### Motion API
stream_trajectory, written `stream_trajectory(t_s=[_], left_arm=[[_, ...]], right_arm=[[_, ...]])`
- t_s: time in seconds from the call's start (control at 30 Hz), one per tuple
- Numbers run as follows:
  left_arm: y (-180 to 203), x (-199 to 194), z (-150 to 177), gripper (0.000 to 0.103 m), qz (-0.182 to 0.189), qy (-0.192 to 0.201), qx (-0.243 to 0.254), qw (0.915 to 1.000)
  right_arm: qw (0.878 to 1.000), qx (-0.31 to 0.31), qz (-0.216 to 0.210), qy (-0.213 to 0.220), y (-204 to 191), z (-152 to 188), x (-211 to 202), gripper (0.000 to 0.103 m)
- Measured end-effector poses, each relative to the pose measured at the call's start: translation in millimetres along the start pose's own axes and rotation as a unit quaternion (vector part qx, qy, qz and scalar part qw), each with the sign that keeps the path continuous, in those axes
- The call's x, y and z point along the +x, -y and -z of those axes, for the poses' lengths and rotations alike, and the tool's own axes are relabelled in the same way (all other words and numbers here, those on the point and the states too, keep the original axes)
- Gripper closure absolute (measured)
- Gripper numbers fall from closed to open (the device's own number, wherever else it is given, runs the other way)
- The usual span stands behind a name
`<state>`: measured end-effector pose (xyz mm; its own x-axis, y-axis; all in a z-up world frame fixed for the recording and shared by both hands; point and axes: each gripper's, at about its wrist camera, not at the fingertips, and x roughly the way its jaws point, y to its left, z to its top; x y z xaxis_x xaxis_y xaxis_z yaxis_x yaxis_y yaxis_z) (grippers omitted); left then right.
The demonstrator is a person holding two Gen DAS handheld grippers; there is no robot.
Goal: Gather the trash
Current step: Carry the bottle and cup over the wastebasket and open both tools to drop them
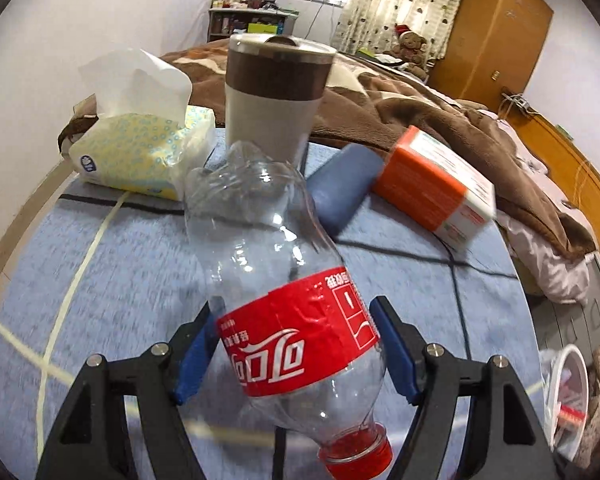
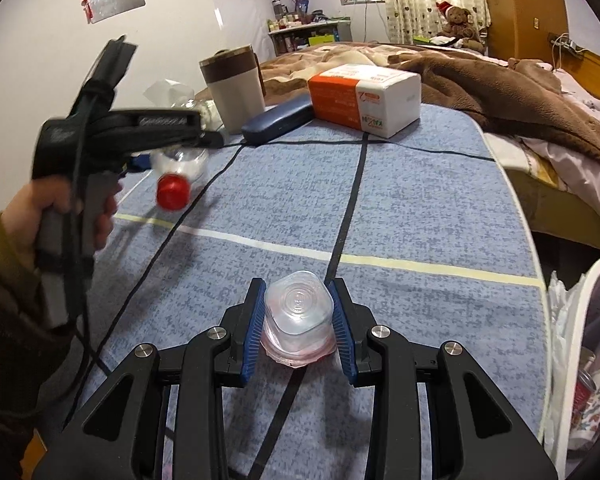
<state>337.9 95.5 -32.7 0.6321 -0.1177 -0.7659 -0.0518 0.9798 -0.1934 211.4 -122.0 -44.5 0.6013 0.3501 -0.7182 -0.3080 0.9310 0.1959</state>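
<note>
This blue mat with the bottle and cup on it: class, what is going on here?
A person is collecting trash with two handheld grippers. The left gripper clamps an empty Coca-Cola bottle around its red label, red cap toward the camera. The right gripper is shut on a small clear plastic cup. A white bin stands beside the mat.

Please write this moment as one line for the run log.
left gripper: shut on Coca-Cola bottle | right gripper: shut on clear plastic cup
</note>
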Motion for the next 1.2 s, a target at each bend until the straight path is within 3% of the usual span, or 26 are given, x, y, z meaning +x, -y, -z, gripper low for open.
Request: stream_trajectory(t_s=[0.1,0.73,0.93,1.2], left_arm=[[10.1,-14.9,7.9,0.027,-0.003,0.010,0.015,0.9998],[77.4,-102.9,82.1,0.027,0.068,0.032,0.083,0.9936],[108.8,-118.0,96.5,0.027,0.083,0.047,0.113,0.9890],[168.5,-130.2,111.0,0.027,0.109,0.062,0.181,0.9754]], right_arm=[[1.000,0.006,0.001,0.004,0.9,2.2,-8.8,0.069],[0.996,0.044,0.047,0.067,36.7,20.8,-92.1,0.069],[0.992,0.064,0.070,0.084,59.5,28.7,-112.0,0.069],[0.984,0.092,0.107,0.106,92.8,40.7,-141.0,0.069]])
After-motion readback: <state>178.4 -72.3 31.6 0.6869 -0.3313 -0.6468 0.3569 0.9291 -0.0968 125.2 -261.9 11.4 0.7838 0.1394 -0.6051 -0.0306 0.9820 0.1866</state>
